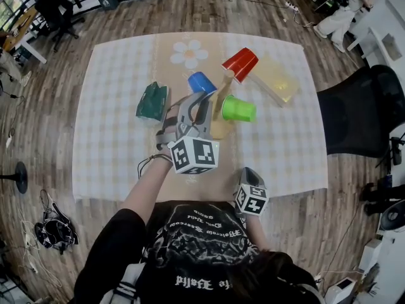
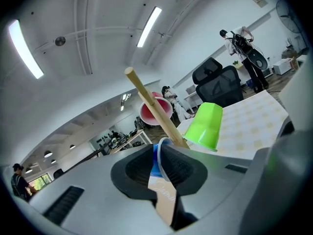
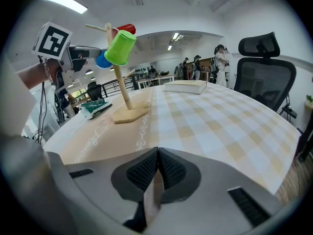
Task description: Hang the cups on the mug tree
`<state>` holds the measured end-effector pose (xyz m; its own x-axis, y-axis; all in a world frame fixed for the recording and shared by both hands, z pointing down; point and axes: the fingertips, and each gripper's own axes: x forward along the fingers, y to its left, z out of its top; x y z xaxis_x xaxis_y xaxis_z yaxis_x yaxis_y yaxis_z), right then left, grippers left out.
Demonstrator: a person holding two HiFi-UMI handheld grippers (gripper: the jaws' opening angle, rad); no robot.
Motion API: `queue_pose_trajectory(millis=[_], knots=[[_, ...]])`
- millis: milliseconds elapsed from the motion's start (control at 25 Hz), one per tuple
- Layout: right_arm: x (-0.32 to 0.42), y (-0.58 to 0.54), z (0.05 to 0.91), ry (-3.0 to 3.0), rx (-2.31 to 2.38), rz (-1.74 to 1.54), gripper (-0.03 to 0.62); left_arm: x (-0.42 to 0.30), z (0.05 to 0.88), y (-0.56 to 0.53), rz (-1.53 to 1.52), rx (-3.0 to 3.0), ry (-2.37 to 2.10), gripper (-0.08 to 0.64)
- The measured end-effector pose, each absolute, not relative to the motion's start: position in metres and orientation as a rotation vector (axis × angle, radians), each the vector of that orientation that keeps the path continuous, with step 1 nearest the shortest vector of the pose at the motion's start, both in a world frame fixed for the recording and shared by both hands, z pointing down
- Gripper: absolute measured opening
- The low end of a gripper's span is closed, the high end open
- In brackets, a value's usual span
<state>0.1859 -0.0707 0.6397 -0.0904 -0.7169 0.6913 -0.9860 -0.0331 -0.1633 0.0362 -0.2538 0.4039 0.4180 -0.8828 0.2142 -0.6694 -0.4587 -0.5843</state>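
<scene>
The blue cup [image 1: 201,82] is being held up just beside the mug tree [image 1: 224,97], opposite the green cup [image 1: 238,109]; I judge it is going onto a free peg. The left gripper [image 2: 159,153] is pinching its wall between narrowly parted jaws. The right gripper [image 3: 156,156] is waiting well apart from the mug tree, fully closed and empty.

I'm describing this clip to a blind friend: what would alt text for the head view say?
Seen from above, a person's left hand-held gripper holds a blue cup at a wooden mug tree that carries a red cup and a green cup, on a checked tablecloth. The right hand-held gripper is shut, near the cloth's near edge.
</scene>
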Motion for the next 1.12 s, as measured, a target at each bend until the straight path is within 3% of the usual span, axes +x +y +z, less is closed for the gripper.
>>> queue_pose_trajectory(millis=[480, 1120], knots=[[0.182, -0.071, 0.635, -1.865, 1.787, 0.896, 0.009, 0.044, 0.415, -0.246, -0.709, -2.295, 1.262, 0.058], [0.17, -0.086, 0.601, -1.988, 1.815, 0.821, 0.009, 0.036, 0.412, -0.22, -0.436, -2.792, 1.298, 0.086]])
